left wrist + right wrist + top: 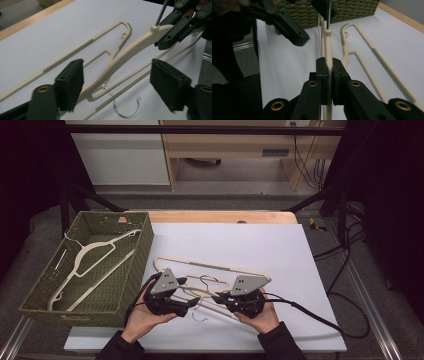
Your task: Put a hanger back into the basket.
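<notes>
A cream plastic hanger [130, 50] is held just above the white sheet, near the front edge. My right gripper [328, 65] is shut on one arm of this hanger [327, 45]; the left gripper view shows those jaws clamped on it near its metal hook. My left gripper [117, 77] faces it from the other side with its jaws open, and the hanger's arm runs between them close to one pad [72, 80]. In the high view, left gripper [191, 306] and right gripper [218, 296] meet tip to tip over the hangers.
More cream hangers [215, 266] lie flat on the white sheet [260, 240], one with its wire hook [127, 113] pointing toward me. A green woven basket [135, 270] at the left holds another hanger [92, 255]. Cables trail off to the right.
</notes>
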